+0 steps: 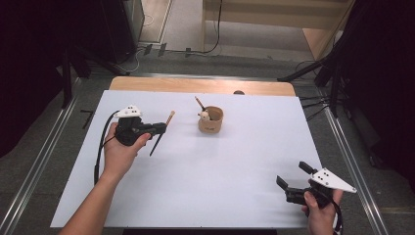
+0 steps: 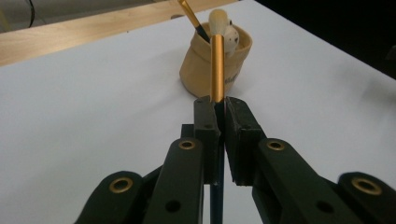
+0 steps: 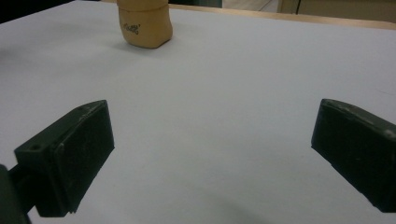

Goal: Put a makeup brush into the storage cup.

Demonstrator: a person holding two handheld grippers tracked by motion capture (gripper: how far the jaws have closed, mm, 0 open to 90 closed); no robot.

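The left gripper (image 1: 159, 129) sits over the left part of the white table sheet (image 1: 235, 166), its jaws pressed together on a slim paintbrush (image 1: 161, 133) — in the left gripper view the black pads clamp the brush (image 2: 216, 70) just where its gold ferrule meets the dark handle, the ferrule and pale bristle tip rising beyond the jaws and the dark handle running down between them. From the high view the brush slants, its light tip up toward the far side and its dark handle end pointing down toward the near-left of the sheet. Ahead of the brush tip, near but apart from it, stands a small tan pouch-like holder (image 1: 211, 120) on the sheet toward the far middle; it holds another brush (image 1: 199, 103) leaning to the left and a pale rounded item I cannot identify. The right gripper (image 1: 293, 177) is at the near right corner of the sheet, well apart from the holder, jaws spread wide with nothing between them — its own view shows the two pads far apart over bare sheet, with the holder (image 3: 144, 25) at the far left.
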